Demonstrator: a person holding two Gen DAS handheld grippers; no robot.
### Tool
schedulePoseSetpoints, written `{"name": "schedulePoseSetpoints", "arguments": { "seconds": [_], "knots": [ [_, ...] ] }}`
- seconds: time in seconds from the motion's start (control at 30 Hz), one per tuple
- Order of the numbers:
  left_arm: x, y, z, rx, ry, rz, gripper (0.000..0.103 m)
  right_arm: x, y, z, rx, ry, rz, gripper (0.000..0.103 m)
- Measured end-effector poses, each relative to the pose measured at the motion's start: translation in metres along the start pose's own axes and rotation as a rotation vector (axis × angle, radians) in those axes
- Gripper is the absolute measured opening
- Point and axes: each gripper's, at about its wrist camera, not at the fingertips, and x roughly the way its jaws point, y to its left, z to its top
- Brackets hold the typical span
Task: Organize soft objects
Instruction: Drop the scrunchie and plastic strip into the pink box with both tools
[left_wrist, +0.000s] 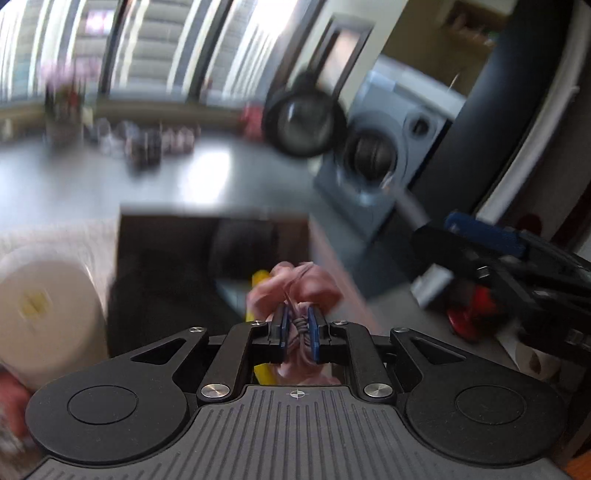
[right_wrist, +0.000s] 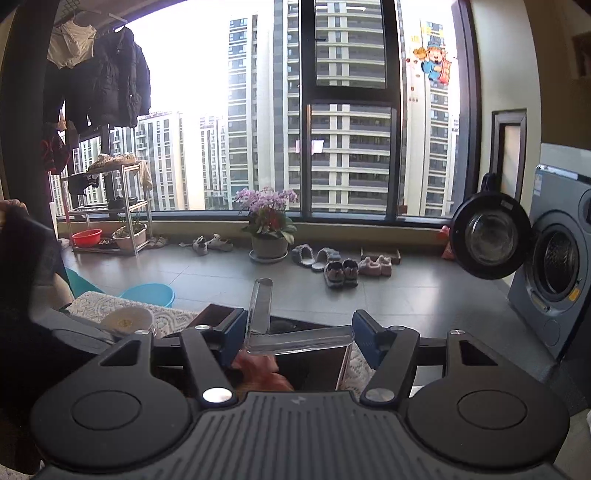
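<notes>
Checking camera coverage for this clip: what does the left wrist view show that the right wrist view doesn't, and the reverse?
Only the left wrist view shows the left gripper with jaws shut on a pink soft item, and a yellow object behind it. Only the right wrist view shows the right gripper, jaws open around a clear container, plus potted flowers and slippers. Both show the washing machine with its door open.

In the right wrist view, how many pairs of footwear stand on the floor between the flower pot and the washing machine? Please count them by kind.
Slipper pairs: 2 (grey open-toe slippers; pink fluffy slippers)
Sneaker pairs: 1 (dark grey sneakers)
Total: 3 pairs
</notes>
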Motion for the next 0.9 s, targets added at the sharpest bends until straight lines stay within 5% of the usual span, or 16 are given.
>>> {"name": "schedulePoseSetpoints", "arguments": {
  "seconds": [0.43, 0.63, 0.9],
  "knots": [
    [-0.063, 0.017, -0.004, -0.011, -0.217, 0.067, 0.016, 0.064, 0.006, -0.013, 0.17, 0.197, 0.091, 0.063],
    [-0.11, 0.026, -0.05, -0.007, -0.243, 0.093, 0.016, 0.095, 0.016, -0.034, 0.17, 0.372, 0.063, 0.063],
    [-0.15, 0.055, -0.113, -0.049, -0.218, 0.194, 0.016, 0.107, 0.031, -0.044, 0.088, 0.446, -0.011, 0.062]
  ]
}}
